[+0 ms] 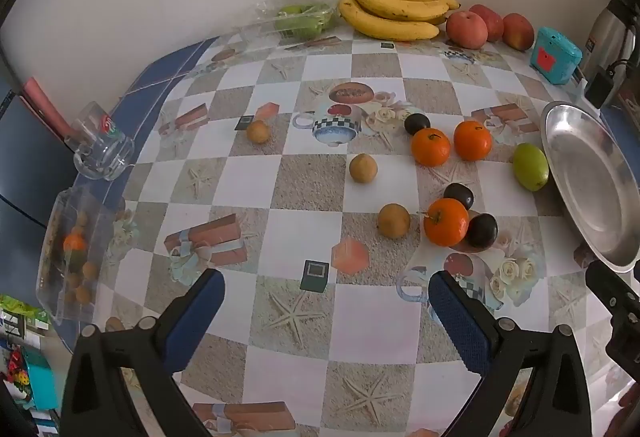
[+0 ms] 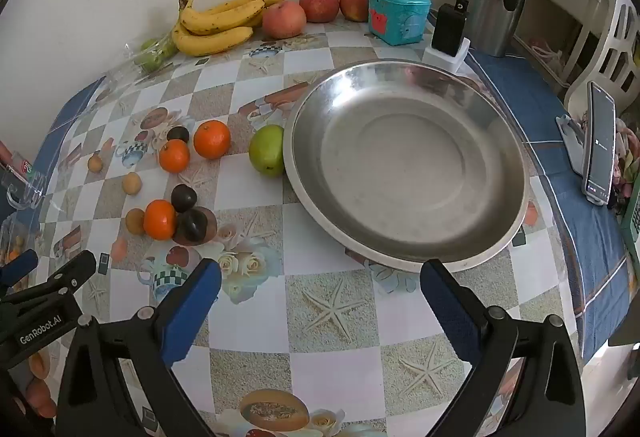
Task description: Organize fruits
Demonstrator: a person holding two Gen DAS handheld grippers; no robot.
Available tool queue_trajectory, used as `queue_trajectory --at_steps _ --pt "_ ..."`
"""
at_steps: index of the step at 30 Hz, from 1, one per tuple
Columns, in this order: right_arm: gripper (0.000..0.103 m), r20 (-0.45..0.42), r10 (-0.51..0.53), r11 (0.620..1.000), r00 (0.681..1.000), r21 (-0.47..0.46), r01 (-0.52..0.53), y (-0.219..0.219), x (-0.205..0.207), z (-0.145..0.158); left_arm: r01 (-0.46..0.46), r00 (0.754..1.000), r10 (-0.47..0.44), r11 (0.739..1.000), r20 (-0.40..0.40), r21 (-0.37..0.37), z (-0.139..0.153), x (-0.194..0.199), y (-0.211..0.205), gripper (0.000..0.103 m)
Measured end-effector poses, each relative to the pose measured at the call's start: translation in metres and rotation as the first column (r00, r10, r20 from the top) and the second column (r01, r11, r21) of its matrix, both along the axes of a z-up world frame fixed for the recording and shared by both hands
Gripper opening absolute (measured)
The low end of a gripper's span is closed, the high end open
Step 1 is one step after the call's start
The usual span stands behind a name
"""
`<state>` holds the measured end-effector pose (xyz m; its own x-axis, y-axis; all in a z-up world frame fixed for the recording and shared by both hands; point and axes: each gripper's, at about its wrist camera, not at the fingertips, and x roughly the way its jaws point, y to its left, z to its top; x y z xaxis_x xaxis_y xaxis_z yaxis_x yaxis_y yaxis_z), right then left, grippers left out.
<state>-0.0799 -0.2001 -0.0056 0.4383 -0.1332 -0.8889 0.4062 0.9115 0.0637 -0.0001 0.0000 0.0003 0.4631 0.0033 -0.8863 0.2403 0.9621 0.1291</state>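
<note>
Steel plate (image 2: 404, 173) lies empty straight ahead of my right gripper (image 2: 320, 287), jaws spread wide with nothing between them. My left gripper (image 1: 326, 297), equally wide and empty, is nearer the loose fruit: ahead and to its right sit an orange (image 1: 445, 221) touching two dark plums (image 1: 482, 231), with a brown longan (image 1: 393, 220) just left of them. Beyond lie two more oranges (image 1: 431, 146). A green fruit (image 2: 267, 149) rests against the plate's left rim, roundish, no clear long axis. Nothing blocks the way on the surface (image 1: 360, 325); I'd take the near orange with the left
</note>
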Motion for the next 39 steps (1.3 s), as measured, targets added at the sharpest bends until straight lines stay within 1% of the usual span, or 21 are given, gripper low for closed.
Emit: queue_trajectory --at_steps 10,20,27,39 --pt "0.100 0.006 0.004 1.000 1.000 -0.001 -0.004 0.0028 -0.0012 -0.0010 -0.001 1.000 0.001 1.000 0.005 0.008 0.0003 -0.0003 -0.0004 0.103" --pt "0.100 -0.012 0.016 1.000 1.000 -0.014 -0.016 0.0038 0.0027 -0.0006 -0.002 1.000 0.002 1.000 0.002 0.009 0.0003 -0.0004 -0.0009 0.103" --pt "0.100 -0.012 0.019 1.000 1.000 -0.015 -0.019 0.0038 0.0028 -0.0005 -0.005 1.000 0.005 1.000 -0.003 0.008 -0.0060 -0.0032 0.0046 0.103" --pt "0.100 -0.006 0.002 1.000 1.000 -0.021 -0.002 0.0015 0.0023 0.0006 -0.003 1.000 0.003 1.000 -0.007 0.012 -0.0064 -0.0003 0.0032 0.103"
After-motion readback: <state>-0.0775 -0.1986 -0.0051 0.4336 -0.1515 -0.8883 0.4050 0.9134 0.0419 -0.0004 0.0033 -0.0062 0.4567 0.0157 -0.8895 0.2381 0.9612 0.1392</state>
